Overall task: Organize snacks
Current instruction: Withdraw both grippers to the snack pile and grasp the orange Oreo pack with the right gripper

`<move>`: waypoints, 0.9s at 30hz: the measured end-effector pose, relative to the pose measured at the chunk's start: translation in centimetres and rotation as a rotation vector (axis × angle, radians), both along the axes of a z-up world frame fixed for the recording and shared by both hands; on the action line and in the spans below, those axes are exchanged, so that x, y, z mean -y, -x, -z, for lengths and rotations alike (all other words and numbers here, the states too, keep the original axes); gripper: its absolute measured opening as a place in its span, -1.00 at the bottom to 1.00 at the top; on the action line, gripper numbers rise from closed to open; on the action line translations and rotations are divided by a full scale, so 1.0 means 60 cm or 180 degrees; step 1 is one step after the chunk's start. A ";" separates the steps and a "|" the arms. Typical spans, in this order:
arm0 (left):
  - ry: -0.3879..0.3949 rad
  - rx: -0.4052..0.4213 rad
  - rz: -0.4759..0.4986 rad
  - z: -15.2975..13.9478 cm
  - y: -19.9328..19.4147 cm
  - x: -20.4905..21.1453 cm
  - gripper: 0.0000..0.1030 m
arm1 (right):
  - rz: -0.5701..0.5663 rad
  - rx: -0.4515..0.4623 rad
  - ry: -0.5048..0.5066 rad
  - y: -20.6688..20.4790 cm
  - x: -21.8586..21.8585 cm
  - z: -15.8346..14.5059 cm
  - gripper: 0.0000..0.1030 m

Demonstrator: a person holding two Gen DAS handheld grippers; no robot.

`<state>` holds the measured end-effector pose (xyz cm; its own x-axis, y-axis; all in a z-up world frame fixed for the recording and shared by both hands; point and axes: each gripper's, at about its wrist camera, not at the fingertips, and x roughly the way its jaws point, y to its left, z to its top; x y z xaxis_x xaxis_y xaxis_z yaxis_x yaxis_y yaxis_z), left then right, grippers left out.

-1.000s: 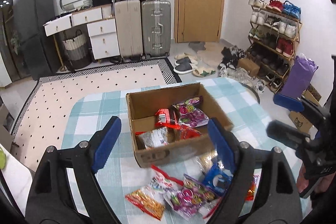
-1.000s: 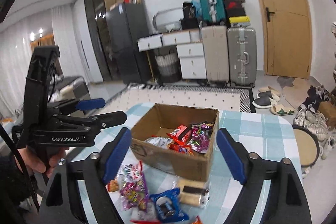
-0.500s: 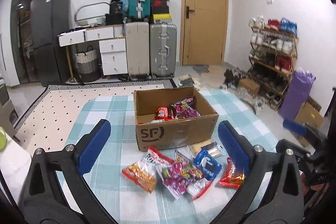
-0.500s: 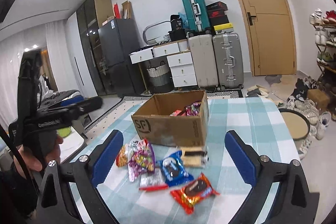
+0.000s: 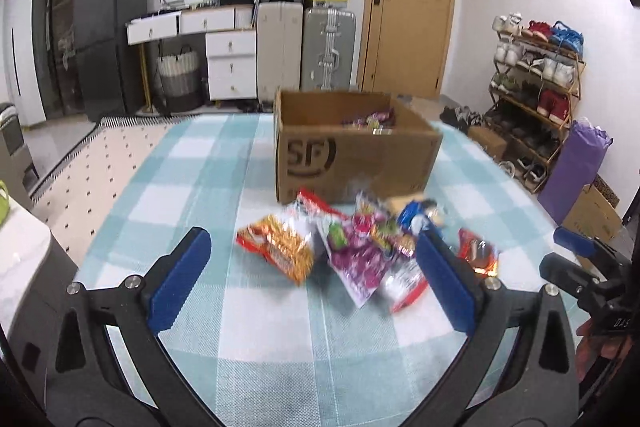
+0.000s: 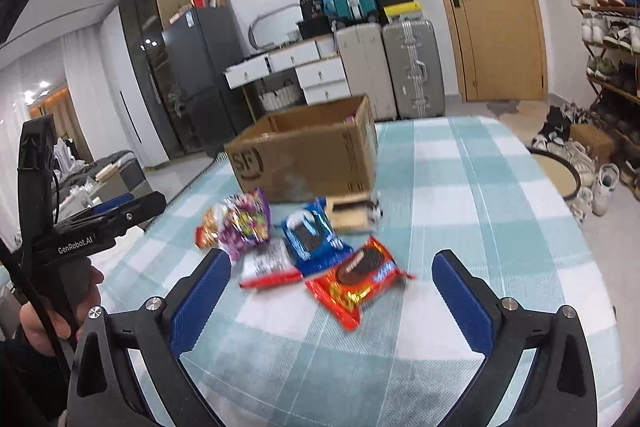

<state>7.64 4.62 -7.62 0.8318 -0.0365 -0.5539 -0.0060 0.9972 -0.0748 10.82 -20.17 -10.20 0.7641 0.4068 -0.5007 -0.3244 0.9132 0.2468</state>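
Both grippers have drawn back and dropped low since a second ago; cardboard box point(image 5: 356, 147) now sits farther ahead, seen side-on. Left gripper point(image 5: 312, 279) released, empty, jaws wide. Right gripper point(image 6: 332, 295) likewise spread, empty. Loose snack packets lie on checked tablecloth point(image 6: 460, 195) just ahead of both: orange bag point(image 5: 280, 247) and purple bag point(image 5: 360, 259) between left jaws, red cookie pack point(image 6: 356, 279) between right. Step, as judged: selecting next packet. Next move: descend, close on one pack, carry forward into box.
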 end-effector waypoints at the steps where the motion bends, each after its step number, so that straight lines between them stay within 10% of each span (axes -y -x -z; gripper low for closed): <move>1: -0.0005 -0.0030 -0.0005 0.011 -0.005 -0.001 0.98 | 0.0008 -0.0026 0.0009 -0.005 -0.003 0.005 0.99; 19: 0.0128 -0.0205 -0.0031 0.091 -0.061 -0.017 0.98 | 0.0036 -0.0855 0.0151 -0.116 -0.038 0.080 0.91; 27: 0.0223 -0.0198 0.0028 0.098 -0.066 -0.022 0.98 | 0.0085 -0.0954 0.0391 -0.147 -0.053 0.090 0.19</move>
<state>11.60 5.93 -13.48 0.7953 -0.0841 -0.6003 -0.0041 0.9895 -0.1441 19.65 -16.99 -15.61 0.5848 0.3112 -0.7491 -0.2294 0.9492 0.2153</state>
